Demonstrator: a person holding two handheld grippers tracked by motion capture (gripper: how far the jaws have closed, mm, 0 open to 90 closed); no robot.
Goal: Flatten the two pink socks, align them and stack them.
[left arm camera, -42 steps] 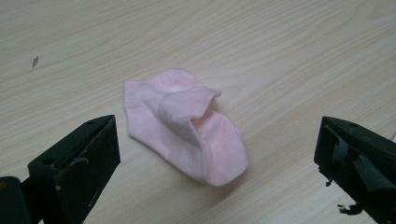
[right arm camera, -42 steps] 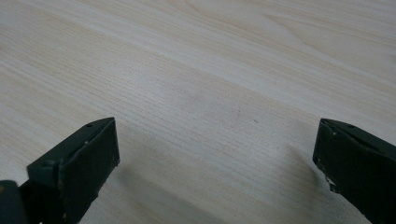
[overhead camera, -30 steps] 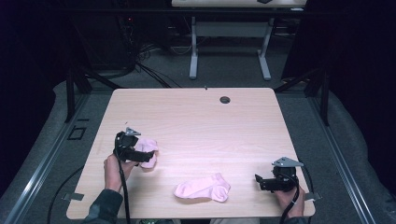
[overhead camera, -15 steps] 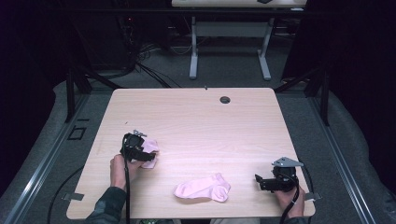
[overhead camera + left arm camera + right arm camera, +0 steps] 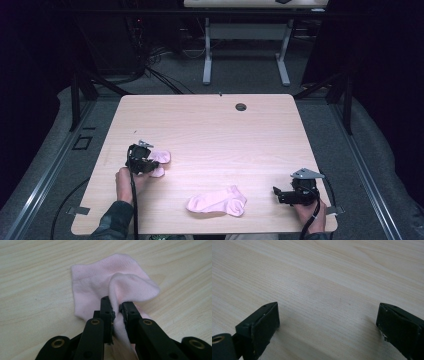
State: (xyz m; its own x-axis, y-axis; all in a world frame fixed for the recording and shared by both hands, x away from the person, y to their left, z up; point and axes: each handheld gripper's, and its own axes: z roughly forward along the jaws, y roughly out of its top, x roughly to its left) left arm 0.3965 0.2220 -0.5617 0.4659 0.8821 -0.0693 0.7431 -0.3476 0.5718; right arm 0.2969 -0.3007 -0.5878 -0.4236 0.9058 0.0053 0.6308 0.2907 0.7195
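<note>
A fold of the left sock (image 5: pixel 110 282) was pinched between the closed jaws of the left gripper (image 5: pixel 117 308) – held by a raised ridge of cloth, most likely so it could be lifted or dragged toward the 2nd sock (image 5: pixel 217 201), which lay flat near the table's (image 5: pixel 210 125) front edge, between the 2 hands. The right gripper (image 5: pixel 278 194) was kept low over bare wood with its jaws spread wide, holding nothing – apparently kept ready. Nothing stood between the socks; a small grommet (image 5: pixel 241 106) sat well apart near the far edge.
</note>
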